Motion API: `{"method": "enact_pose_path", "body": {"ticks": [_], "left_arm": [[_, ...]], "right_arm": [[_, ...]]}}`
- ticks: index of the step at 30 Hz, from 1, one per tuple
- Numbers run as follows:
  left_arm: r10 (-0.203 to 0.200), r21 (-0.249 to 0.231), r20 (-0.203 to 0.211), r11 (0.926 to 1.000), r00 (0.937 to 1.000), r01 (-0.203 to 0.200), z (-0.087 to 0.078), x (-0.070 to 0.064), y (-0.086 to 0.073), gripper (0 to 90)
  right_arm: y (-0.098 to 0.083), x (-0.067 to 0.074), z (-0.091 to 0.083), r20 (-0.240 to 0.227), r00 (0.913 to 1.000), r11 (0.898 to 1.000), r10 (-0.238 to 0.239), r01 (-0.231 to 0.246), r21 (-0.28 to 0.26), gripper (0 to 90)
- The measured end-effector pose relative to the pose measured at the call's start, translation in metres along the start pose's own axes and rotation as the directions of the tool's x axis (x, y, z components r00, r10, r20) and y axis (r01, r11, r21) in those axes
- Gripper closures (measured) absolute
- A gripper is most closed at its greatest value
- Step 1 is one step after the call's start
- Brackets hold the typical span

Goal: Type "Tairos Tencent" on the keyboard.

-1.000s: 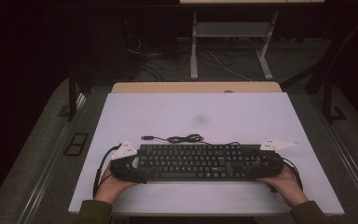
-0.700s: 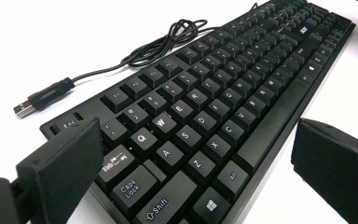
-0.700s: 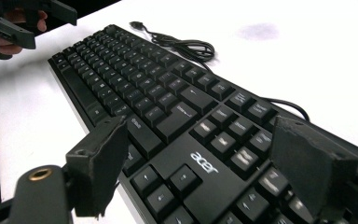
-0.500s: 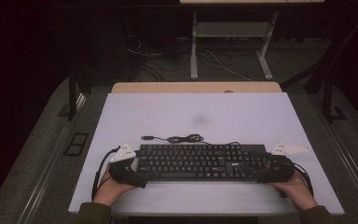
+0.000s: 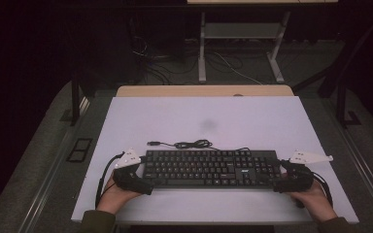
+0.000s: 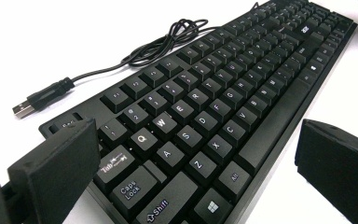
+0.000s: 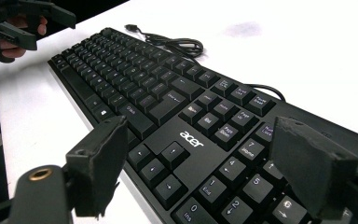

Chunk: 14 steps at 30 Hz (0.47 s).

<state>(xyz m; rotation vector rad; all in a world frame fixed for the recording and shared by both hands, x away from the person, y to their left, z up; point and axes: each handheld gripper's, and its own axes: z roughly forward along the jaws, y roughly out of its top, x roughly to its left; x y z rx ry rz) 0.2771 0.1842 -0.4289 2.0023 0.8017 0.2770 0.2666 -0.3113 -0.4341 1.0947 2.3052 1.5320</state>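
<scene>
A black Acer keyboard (image 5: pixel 209 167) lies flat near the front of the white table (image 5: pixel 199 116), its coiled cable (image 5: pixel 192 144) and USB plug (image 5: pixel 153 143) just behind it. My left gripper (image 5: pixel 141 175) is at the keyboard's left end. Its jaws have just been opening and now straddle that end (image 6: pixel 193 140) without pressing on it. My right gripper (image 5: pixel 284 177) is at the right end by the number pad, open, with the keyboard's corner (image 7: pixel 200 140) between its jaws and not pinched. A hand holds each gripper from the table's front edge.
A faint dark smudge (image 5: pixel 208 125) marks the table's middle. A wooden desk edge (image 5: pixel 204 91) borders the back. Beyond it are desk legs and loose cables on the dark floor (image 5: pixel 233 63). In the right gripper view, the left gripper (image 7: pixel 23 21) is at the keyboard's far end.
My right gripper has slid to the right, outward along the keyboard's right end. The left hand and the keyboard have stayed where they were.
</scene>
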Motion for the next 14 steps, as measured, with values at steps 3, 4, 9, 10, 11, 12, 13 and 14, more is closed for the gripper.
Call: {"method": "enact_pose_path", "body": {"ticks": [3, 4, 9, 10, 11, 12, 13, 14], "left_arm": [[0.001, -0.002, 0.003, 1.0, 1.0, -0.001, 0.0006, -0.0005, -0.0003, 0.0], [0.001, -0.002, 0.004, 1.0, 1.0, -0.001, 0.0008, -0.0007, -0.0004, 0.0], [0.007, 0.0, 0.011, 1.0, 0.9999, -0.007, 0.0013, -0.0004, -0.0007, 0.0], [0.006, -0.001, 0.01, 1.0, 0.9999, -0.006, 0.0013, -0.0003, -0.0008, 0.0], [0.003, -0.003, 0.01, 1.0, 0.9999, -0.003, 0.0014, -0.0003, -0.001, 0.0], [0.0, -0.004, 0.009, 1.0, 1.0, 0.0, 0.0014, -0.0003, -0.0012, 0.0], [0.002, -0.001, 0.01, 1.0, 0.9999, -0.002, 0.001, 0.0001, -0.001, 0.0], [0.002, -0.006, 0.009, 1.0, 1.0, -0.002, 0.001, 0.0003, -0.001, 0.0]], "right_arm": [[-0.0003, 0.0001, 0.0004, -0.001, 1.0, 1.0, 0.002, -0.002, -0.001, 19.0], [-0.0004, 0.0, 0.0003, -0.002, 1.0, 1.0, 0.003, -0.003, -0.002, 19.0], [-0.001, -0.0004, 0.0, -0.004, 0.9999, 1.0, 0.015, -0.015, -0.001, 19.0], [-0.001, -0.0004, 0.0, -0.004, 0.9999, 1.0, 0.014, -0.014, -0.002, 19.0], [-0.001, -0.0004, -0.0002, -0.004, 0.9999, 1.0, 0.014, -0.014, -0.003, 19.0], [-0.0009, -0.0008, -0.0003, -0.004, 0.9999, 1.0, 0.012, -0.012, -0.005, 19.0], [-0.0008, -0.0009, -0.0003, -0.004, 0.9999, 1.0, 0.014, -0.014, -0.007, 19.0], [-0.0009, -0.0011, -0.0003, -0.004, 0.9999, 1.0, 0.014, -0.014, -0.008, 19.0]]}}
